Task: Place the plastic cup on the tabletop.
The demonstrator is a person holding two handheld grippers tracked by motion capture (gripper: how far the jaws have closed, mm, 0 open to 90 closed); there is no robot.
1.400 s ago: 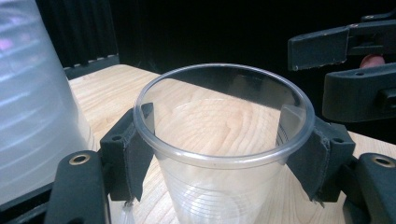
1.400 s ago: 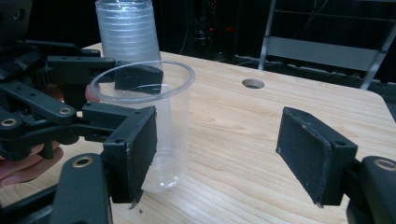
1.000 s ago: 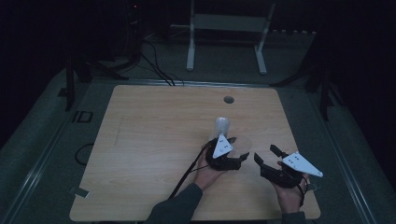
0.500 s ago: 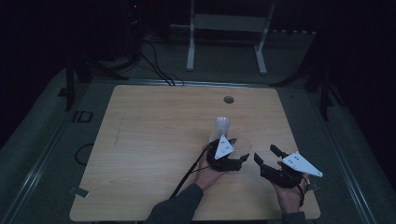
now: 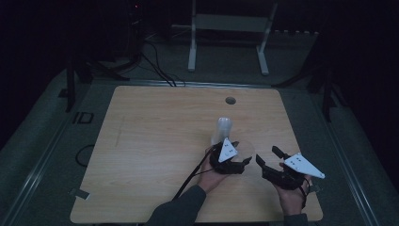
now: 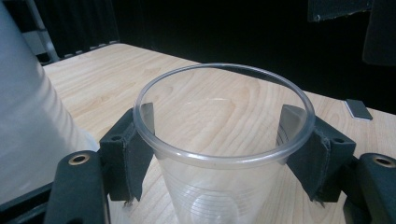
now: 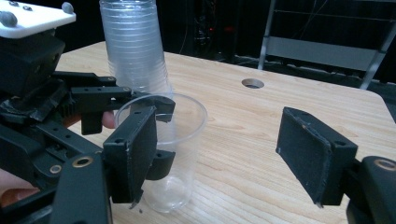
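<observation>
A single clear plastic cup [image 6: 219,186] stands upright on the wooden table [image 5: 155,141], and my left gripper [image 6: 219,140] is shut on it, one pad on each side just below the rim. Right beside the cup rises a tall stack of the same clear cups [image 5: 224,129], also in the right gripper view [image 7: 133,46]. In the high view my left gripper [image 5: 242,151] is at the table's front right. My right gripper [image 5: 267,154] sits just to its right, open and holding nothing. From the right gripper view [image 7: 219,154], the held cup [image 7: 182,140] rests on the table.
A round hole [image 5: 230,100] is cut in the table near its far edge. A small dark flat piece [image 6: 358,109] lies near the table's edge. A white metal stand [image 5: 230,23] and cables [image 5: 160,70] sit on the floor beyond the table.
</observation>
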